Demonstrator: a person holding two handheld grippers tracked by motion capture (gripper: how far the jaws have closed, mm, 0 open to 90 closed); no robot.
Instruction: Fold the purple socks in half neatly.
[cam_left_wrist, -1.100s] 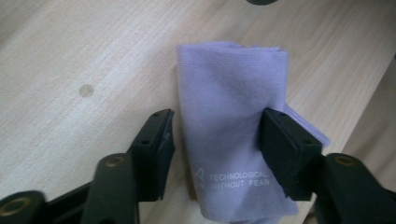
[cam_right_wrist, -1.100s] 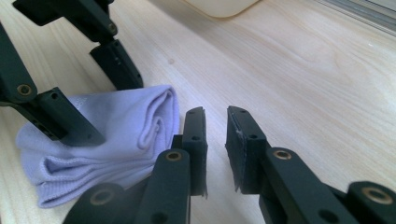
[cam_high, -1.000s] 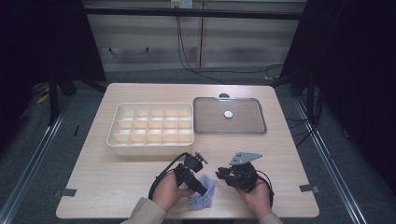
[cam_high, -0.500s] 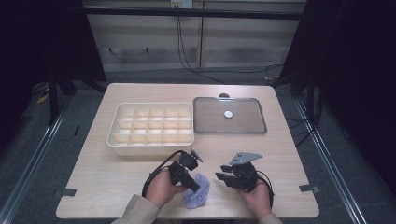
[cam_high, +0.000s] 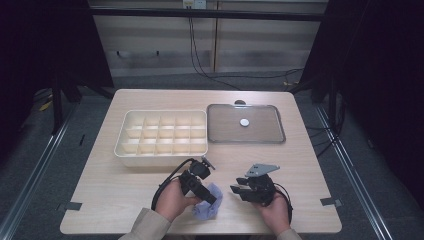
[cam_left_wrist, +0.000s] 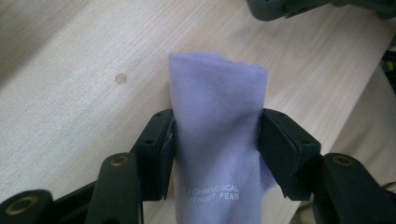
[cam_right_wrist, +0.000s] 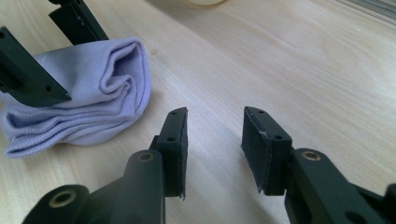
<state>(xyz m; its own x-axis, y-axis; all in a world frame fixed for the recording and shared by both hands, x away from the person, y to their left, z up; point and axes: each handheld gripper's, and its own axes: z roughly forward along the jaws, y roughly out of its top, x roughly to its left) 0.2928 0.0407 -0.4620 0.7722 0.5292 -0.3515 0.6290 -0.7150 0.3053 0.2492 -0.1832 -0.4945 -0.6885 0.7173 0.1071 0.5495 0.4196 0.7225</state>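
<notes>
1. A folded lilac cloth (cam_high: 206, 207) is seen lying on the wooden table (cam_high: 110, 180) at its near edge, in front of the compartment box (cam_high: 162, 137) and the lidded tray (cam_high: 245, 123).
2. The cloth is bracketed by the left gripper (cam_left_wrist: 215, 140): its jaws, which have just been opening, are set against both flanks of the fold, and whether the pads press or merely touch cannot be told.
3. The right gripper (cam_right_wrist: 214, 140) is held open and empty over bare wood, its jaws also having just parted a little.
4. From the right gripper, the cloth (cam_right_wrist: 88, 88) is found at about ten o'clock, near but apart, its long axis running across that gripper's line of sight, rolled end toward it.
5. In the high view, the cloth lies at nine o'clock from the right gripper (cam_high: 240, 190); the left hand (cam_high: 172, 200) is judged the nearer by far.
6. In the left gripper view, the cloth (cam_left_wrist: 217, 140) runs toward twelve o'clock, along the jaws.
</notes>
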